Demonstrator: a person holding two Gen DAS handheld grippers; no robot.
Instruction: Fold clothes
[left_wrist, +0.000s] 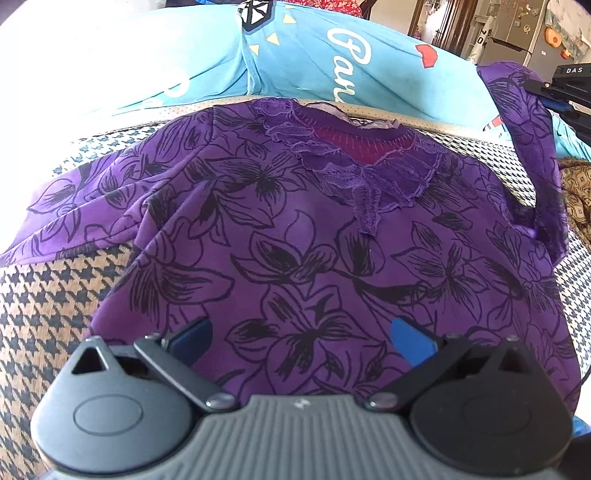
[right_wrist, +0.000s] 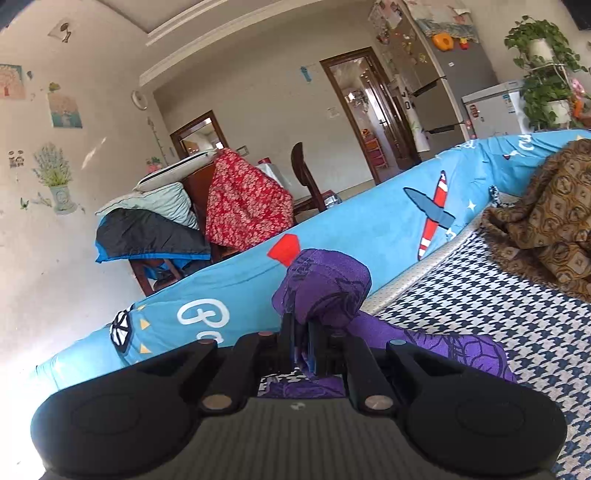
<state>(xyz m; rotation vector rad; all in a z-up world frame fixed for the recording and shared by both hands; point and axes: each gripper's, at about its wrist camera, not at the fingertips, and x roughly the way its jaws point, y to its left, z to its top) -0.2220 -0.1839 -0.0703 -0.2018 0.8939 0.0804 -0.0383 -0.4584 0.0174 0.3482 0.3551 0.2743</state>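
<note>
A purple top with black flower print and a lace collar (left_wrist: 295, 240) lies spread, front up, on the houndstooth cover. My left gripper (left_wrist: 301, 338) hovers over its lower body, blue pads wide apart and open, with nothing pinched between them. The top's left sleeve lies flat at the left. Its right sleeve (left_wrist: 517, 110) is lifted off the cover at the far right, held by my right gripper (left_wrist: 543, 86). In the right wrist view that gripper (right_wrist: 301, 332) is shut on the bunched end of the sleeve (right_wrist: 325, 284), which stands up above the fingers.
A blue printed quilt (left_wrist: 332, 55) runs along the far side of the houndstooth cover (left_wrist: 55, 314). A brown patterned cloth (right_wrist: 546, 221) lies heaped at the right. Beyond are a chair draped with red floral cloth (right_wrist: 243, 206), bedding and a fridge (right_wrist: 443, 92).
</note>
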